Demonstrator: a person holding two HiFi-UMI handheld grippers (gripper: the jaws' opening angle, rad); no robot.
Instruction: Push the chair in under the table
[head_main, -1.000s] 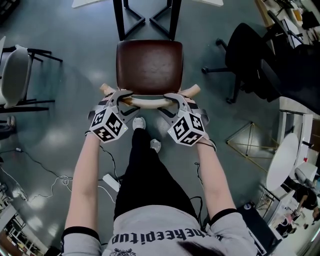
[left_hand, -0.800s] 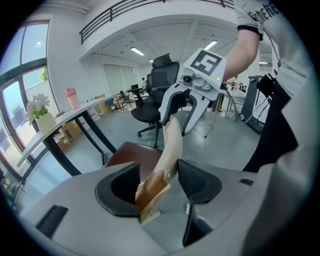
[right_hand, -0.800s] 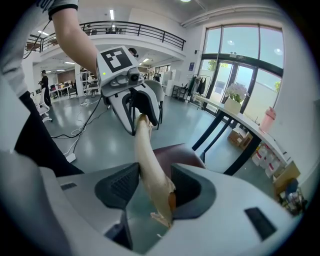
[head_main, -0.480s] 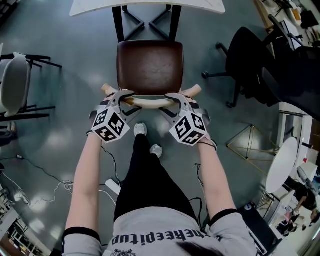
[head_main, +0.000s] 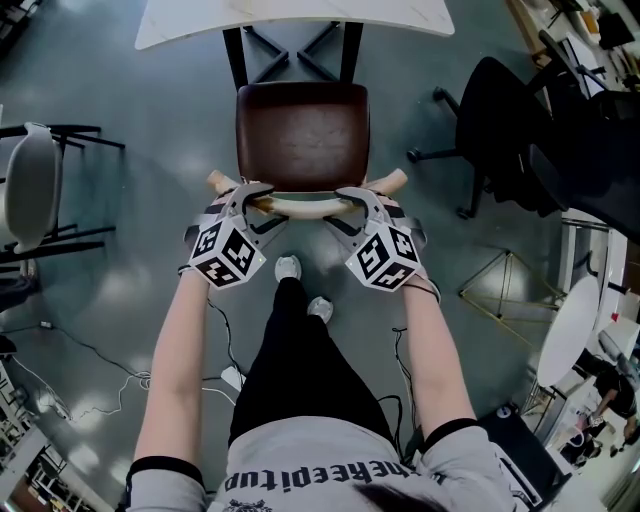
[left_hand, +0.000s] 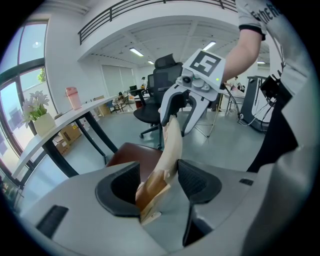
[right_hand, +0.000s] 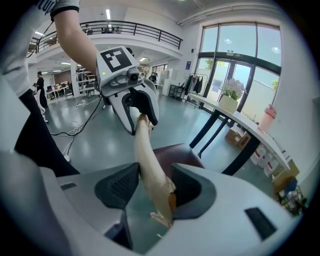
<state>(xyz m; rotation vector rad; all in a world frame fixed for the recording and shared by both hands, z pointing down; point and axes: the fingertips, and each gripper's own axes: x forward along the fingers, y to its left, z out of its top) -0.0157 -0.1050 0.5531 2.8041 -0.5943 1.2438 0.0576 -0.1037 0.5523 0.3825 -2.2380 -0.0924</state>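
Pushing step: the person is driving the chair (head_main: 302, 135) toward the desk (head_main: 200, 25) by its back. Most of the seat is showing outside the desk edge, so the job appears to be far from done.
Desk: its white top is lying across the top of the head view, with black legs (head_main: 236, 55) standing under it.
Chair: the brown seat is sitting square to the desk, its far edge just at the desk edge.
Backrest rail (head_main: 300, 207): the pale wooden bar is running between both hands.
Left gripper (head_main: 252, 195): it is clamping the rail near its left end.
Right gripper (head_main: 350, 197): it is clamping the rail near its right end.
Doing it well: both hands are needing equal, level pressure, or the seat is likely to swing into a leg.
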